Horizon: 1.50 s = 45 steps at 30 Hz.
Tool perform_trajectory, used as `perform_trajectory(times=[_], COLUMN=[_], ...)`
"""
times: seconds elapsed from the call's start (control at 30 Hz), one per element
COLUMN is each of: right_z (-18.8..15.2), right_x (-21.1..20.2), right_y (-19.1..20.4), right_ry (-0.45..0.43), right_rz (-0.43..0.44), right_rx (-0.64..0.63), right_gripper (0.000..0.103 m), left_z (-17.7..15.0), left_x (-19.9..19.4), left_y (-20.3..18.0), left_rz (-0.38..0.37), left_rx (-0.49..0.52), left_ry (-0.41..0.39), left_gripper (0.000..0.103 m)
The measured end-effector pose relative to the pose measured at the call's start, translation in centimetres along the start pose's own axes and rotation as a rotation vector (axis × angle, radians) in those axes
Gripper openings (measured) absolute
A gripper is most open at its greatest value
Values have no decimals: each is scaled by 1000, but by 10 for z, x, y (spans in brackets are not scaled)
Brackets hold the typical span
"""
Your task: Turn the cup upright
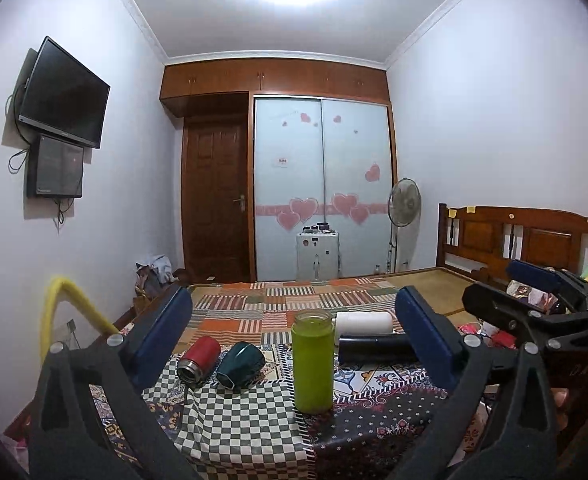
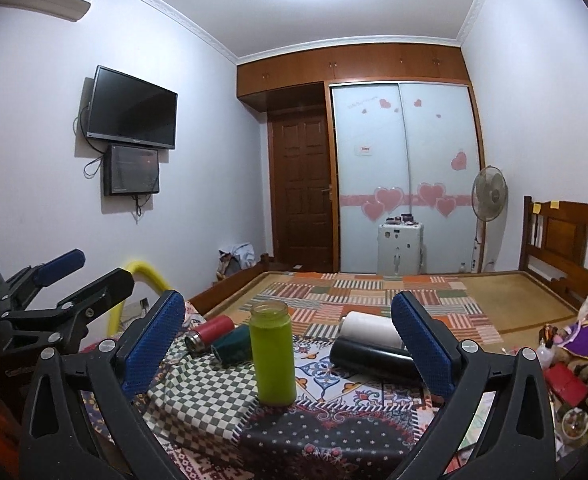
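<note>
A green bottle-shaped cup stands upright on the patterned cloth; it also shows in the right wrist view. A red cup and a dark green cup lie on their sides to its left. A black cup and a white cup lie on their sides to its right. My left gripper is open and empty, held back from the cups. My right gripper is open and empty, also held back. Each gripper shows at the edge of the other's view.
The cups lie on a table covered with checked and floral cloths, in front of a bed with a patchwork cover. A yellow tube stands at the left. Toys and clutter sit at the right.
</note>
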State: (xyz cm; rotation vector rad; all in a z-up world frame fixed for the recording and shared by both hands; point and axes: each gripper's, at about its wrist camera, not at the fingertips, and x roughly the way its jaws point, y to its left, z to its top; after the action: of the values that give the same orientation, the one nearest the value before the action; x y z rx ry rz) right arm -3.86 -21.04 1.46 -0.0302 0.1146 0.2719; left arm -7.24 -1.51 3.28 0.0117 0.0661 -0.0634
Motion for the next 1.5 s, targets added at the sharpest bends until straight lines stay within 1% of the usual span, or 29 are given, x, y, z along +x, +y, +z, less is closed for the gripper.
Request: perform_trajectory(times=[0.13, 0.3, 1.5], right_z=[-3, -4, -3], right_x=[-1, -3, -7], right_y=[-2, -3, -3], right_ry=[5, 3, 3], right_rz=[1, -8, -21], right_rx=[11, 10, 15], right_gripper=[103, 103, 103], left_z=[-2, -3, -8], left_x=[-5, -2, 2], left_y=[-1, -1, -2], left_rz=[2, 3, -8], left_rx=[-6, -18, -18], left_ry=[3, 13, 21], left_gripper=[103, 103, 103])
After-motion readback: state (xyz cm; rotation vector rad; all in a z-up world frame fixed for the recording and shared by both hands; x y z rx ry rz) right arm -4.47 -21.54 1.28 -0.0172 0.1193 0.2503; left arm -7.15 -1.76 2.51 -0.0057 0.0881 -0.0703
